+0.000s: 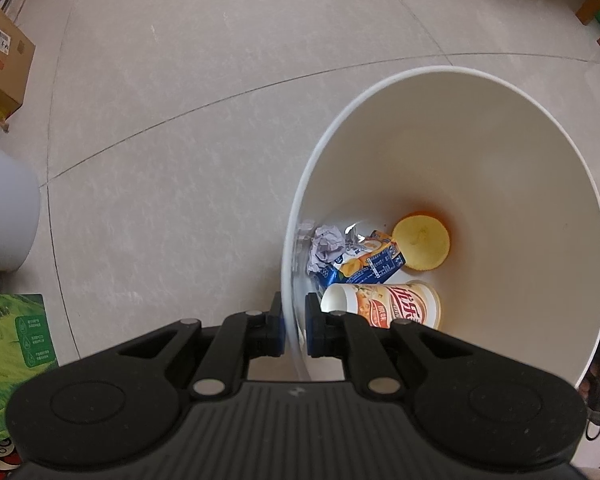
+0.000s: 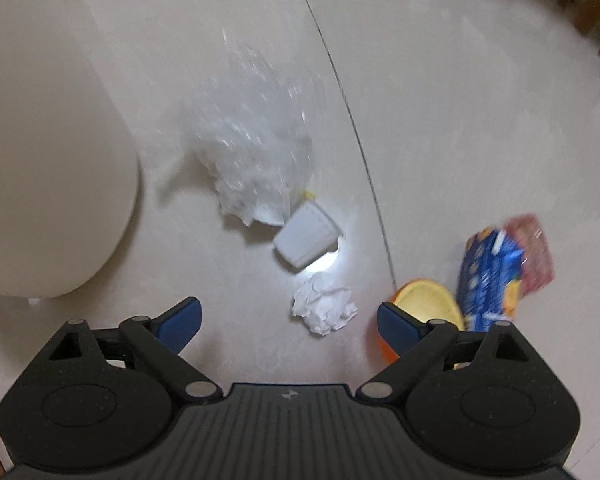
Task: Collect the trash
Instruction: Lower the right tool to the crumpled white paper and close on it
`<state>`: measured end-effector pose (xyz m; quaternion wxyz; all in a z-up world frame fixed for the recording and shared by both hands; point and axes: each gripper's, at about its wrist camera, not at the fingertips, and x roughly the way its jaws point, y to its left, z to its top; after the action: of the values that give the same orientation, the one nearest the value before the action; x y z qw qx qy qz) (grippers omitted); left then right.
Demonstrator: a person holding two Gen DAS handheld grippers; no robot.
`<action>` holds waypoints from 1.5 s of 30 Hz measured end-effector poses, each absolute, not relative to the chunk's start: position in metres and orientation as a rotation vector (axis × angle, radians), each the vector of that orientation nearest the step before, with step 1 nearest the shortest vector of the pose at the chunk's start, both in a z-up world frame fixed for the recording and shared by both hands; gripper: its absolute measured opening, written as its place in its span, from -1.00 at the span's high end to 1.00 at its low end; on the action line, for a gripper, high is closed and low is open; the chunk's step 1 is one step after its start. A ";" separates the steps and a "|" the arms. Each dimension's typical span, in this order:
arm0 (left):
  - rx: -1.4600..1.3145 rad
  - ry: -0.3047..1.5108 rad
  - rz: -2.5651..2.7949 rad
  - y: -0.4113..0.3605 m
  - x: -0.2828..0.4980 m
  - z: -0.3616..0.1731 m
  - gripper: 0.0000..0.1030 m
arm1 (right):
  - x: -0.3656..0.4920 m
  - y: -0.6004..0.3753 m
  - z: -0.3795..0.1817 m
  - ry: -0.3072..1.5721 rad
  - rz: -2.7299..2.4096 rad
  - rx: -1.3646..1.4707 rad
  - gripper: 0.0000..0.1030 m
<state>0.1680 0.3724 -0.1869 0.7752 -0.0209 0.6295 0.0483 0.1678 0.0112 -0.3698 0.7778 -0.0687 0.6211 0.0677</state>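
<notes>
White bin point(image 1: 480, 152) rim clamped in left claw point(image 1: 295, 330), trash inside; right claw point(image 2: 289, 320) spread wide, crumpled paper point(image 2: 324, 309) between fingers, on floor

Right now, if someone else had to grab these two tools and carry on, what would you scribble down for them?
Left hand-held gripper: shut on the rim of the white bin, one finger inside the wall, one outside.
Right hand-held gripper: open, holding nothing, above the floor litter.
In the bin: drink cup, blue packet, crumpled paper, yellow lid.
On the floor: paper ball between the open fingers, white cup, clear plastic bag, orange lid, blue carton, red wrapper.
Probably next: the paper ball.
</notes>
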 end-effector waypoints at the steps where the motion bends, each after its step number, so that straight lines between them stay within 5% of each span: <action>1: -0.039 1.363 0.105 0.372 0.168 -0.188 0.86 | 0.168 0.009 -0.376 1.348 0.143 -0.134 -0.83; 13: -0.025 1.382 0.107 0.369 0.170 -0.197 0.86 | 0.184 -0.002 -0.419 1.380 0.080 -0.095 -0.62; 27: -0.029 1.382 0.103 0.371 0.170 -0.196 0.86 | 0.183 -0.009 -0.430 1.393 0.037 -0.128 0.27; 37: -0.027 1.384 0.104 0.370 0.170 -0.197 0.86 | 0.184 -0.011 -0.406 1.387 0.036 -0.138 0.40; 45: -0.025 1.381 0.106 0.369 0.170 -0.197 0.86 | 0.173 0.015 -0.331 1.339 0.126 -0.223 0.40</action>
<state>0.1697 0.3687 -0.1966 0.7694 -0.0114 0.6368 0.0489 0.1734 0.0150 -0.3313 0.7766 -0.1028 0.6189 0.0583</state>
